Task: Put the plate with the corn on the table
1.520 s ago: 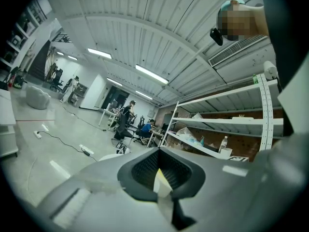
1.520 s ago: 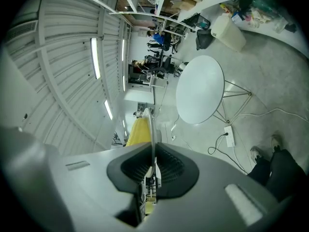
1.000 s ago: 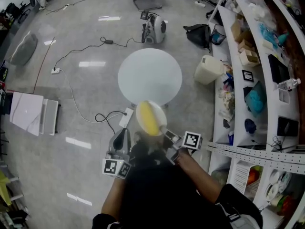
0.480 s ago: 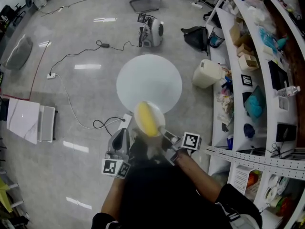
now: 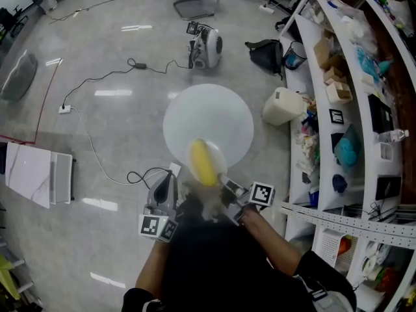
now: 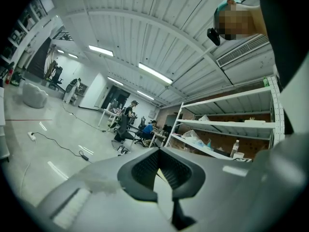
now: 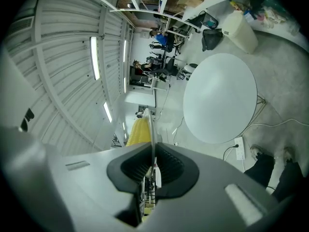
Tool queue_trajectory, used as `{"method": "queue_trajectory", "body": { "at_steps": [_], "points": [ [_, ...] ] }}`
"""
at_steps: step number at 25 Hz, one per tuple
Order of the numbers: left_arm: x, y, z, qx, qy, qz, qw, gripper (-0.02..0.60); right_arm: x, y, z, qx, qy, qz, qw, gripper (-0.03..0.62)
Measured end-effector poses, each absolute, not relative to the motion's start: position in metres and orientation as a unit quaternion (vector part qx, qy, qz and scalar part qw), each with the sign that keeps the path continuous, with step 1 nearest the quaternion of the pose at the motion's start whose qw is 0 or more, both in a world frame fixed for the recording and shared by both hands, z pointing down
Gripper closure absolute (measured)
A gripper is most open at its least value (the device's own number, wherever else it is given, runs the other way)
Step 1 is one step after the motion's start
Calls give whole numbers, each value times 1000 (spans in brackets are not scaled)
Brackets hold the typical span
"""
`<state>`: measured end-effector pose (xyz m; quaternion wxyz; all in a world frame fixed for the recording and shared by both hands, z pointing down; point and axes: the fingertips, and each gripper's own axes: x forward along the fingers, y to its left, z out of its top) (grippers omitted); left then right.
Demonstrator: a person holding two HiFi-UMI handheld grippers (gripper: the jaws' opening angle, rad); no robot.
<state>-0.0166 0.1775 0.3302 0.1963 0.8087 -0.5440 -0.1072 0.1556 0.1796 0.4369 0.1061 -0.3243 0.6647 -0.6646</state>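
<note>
A small, shallow white plate (image 5: 214,153) with a smooth thin rim carries one cob of corn (image 5: 203,164), long, yellow and bumpy with kernels. The right gripper (image 5: 223,178) pinches the plate's rim at its near side, the ribbed dark pads pressed onto both faces of it. In the right gripper view the plate (image 7: 151,129) shows edge-on as a pale sliver between the jaws, with the corn (image 7: 138,132) on its left face. The plate is held in the air, not resting on anything. In the head view it overlaps the near edge of the round bench (image 5: 214,112), a flat, matte white disc. From the right gripper (image 7: 150,166) the bench (image 7: 219,98) lies ahead, apart from the plate. The left gripper (image 5: 170,182), of smooth grey plastic, is just to the left of the plate, and its jaws are pressed together on nothing (image 6: 161,166). The glossy grey floor (image 5: 110,64) beneath has a thin black cable (image 5: 104,70) trailing across it.
</note>
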Motion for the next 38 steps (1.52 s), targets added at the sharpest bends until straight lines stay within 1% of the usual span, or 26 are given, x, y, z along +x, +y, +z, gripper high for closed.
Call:
{"method": "queue_trajectory", "body": {
  "at_steps": [3, 6, 10, 14, 19, 38],
  "points": [
    [-31, 161, 328, 812, -541, -116, 186, 578, 144, 166, 437, -325, 664, -664, 112, 559],
    [-42, 153, 332, 817, -534, -98, 195, 578, 133, 154, 436, -326, 665, -662, 118, 559],
    [-58, 135, 324, 817, -534, -123, 182, 578, 119, 136, 437, -332, 672, -652, 117, 559],
    [-65, 131, 336, 813, -538, -98, 200, 578, 109, 122, 437, -326, 682, -645, 116, 559],
    [-75, 111, 333, 810, -542, -116, 191, 578, 99, 99, 436, -317, 688, -641, 122, 559],
    [-68, 49, 364, 801, -555, -90, 205, 578, 86, 30, 479, -285, 690, -659, 91, 559]
  ]
}}
